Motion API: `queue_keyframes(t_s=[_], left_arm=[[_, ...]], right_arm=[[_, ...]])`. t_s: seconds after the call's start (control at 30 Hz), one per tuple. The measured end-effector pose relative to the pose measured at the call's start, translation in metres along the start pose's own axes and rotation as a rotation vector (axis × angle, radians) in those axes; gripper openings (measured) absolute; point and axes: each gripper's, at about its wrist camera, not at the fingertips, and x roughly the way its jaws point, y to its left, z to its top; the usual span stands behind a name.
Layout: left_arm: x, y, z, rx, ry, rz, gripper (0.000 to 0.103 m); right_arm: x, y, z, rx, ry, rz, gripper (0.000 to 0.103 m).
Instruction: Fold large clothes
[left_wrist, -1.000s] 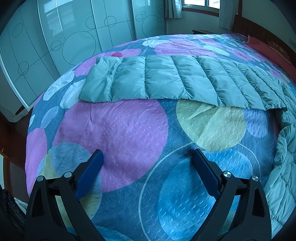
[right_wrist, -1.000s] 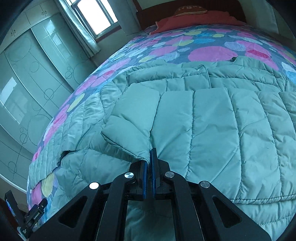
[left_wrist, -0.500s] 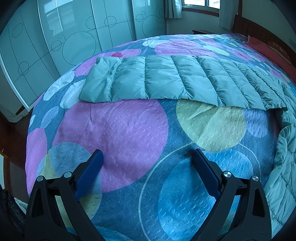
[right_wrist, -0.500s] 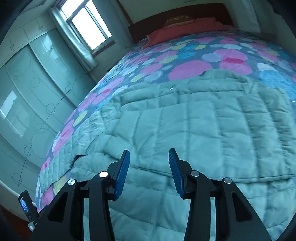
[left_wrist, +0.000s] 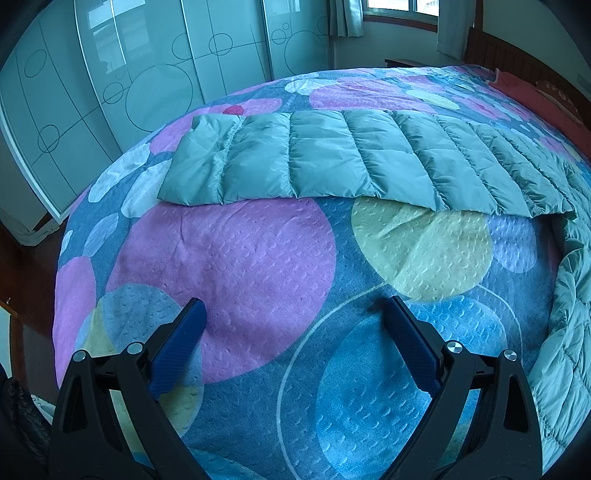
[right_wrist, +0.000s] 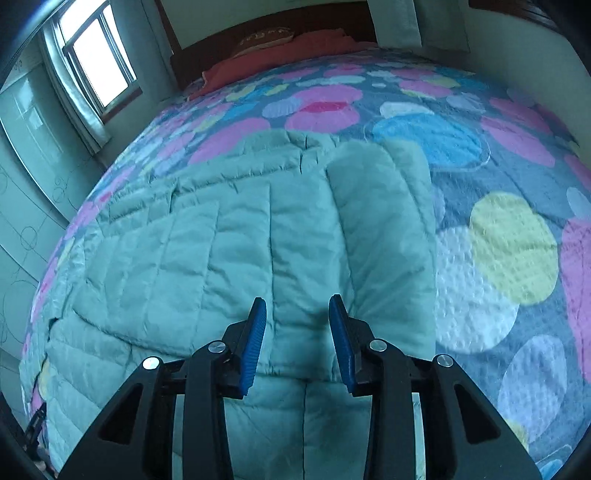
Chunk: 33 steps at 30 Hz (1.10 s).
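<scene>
The bed's bedspread, blue with big pink, yellow and pale circles, fills most of what I see from both wrists. Across it lies the quilted teal down jacket, spread flat with its body under my right gripper and reaching toward the headboard end. One sleeve stretches out straight across the spread in my left wrist view, its cuff end nearest the wardrobe side, well ahead of my left fingers. In the right wrist view the other sleeve is folded over onto the jacket's body, lying along its right edge beside bare bedspread.

Behind the bed stand frosted sliding wardrobe doors with circle outlines, a window with curtains, and a dark wooden headboard with a red pillow against it.

My left gripper hovers over the bare spread, its blue pads spread wide and holding nothing. My right gripper sits low over the jacket's body, jaws parted with nothing between them, the folded sleeve just to their right.
</scene>
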Motion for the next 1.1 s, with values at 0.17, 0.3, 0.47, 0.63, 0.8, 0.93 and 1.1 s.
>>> queue_keyframes(t_s=[0.17, 0.3, 0.47, 0.63, 0.8, 0.93, 1.1], left_arm=[[0.000, 0.000, 0.000, 0.000, 0.000, 0.000, 0.097], [0.000, 0.000, 0.000, -0.001, 0.000, -0.002, 0.097], [0.001, 0.000, 0.000, 0.000, -0.002, 0.000, 0.097], [0.001, 0.000, 0.000, 0.000, -0.002, 0.001, 0.098], [0.001, 0.000, 0.000, 0.001, -0.001, 0.002, 0.098], [0.001, 0.001, 0.000, -0.002, 0.000, -0.002, 0.098], [0.002, 0.002, 0.000, -0.011, 0.002, -0.010, 0.099]], right_arm=[[0.009, -0.023, 0.041, 0.054, -0.072, -0.057, 0.037], [0.055, -0.041, 0.046, 0.098, 0.063, -0.084, 0.037], [0.034, -0.034, 0.067, 0.081, 0.000, -0.085, 0.037], [0.068, -0.033, 0.069, 0.056, 0.037, -0.121, 0.051], [0.051, -0.009, 0.060, 0.010, 0.000, -0.152, 0.056], [0.019, 0.019, 0.029, -0.042, -0.057, -0.124, 0.067], [0.022, 0.037, -0.005, -0.096, -0.036, -0.125, 0.067]])
